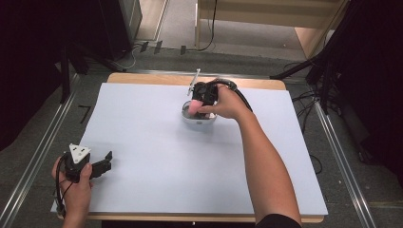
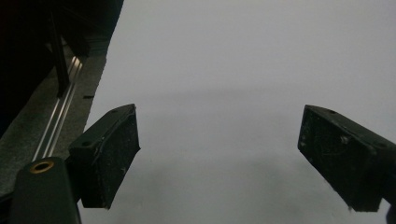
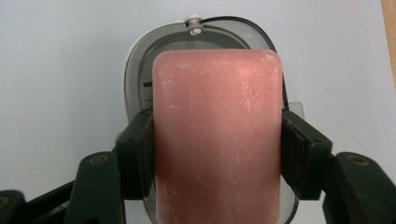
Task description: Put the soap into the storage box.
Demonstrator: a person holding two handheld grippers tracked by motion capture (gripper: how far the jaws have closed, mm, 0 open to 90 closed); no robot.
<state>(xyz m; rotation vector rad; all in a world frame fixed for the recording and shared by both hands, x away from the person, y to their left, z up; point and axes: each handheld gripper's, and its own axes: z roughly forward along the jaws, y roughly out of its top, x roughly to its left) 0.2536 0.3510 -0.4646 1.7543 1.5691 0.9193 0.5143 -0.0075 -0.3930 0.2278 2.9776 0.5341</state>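
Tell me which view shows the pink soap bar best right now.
The right gripper view: the pink soap bar is large and sharp there, clamped between the right hand-held gripper jaws above the soap dish. The high view shows it small, half hidden by the hand. The left gripper view looks at the bare white table cover.

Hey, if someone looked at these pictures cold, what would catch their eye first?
Likely the pink soap bar, clamped in the right gripper directly above a grey soap dish at the table's far middle. Then the left gripper, open and idle over the white sheet near the front left corner.
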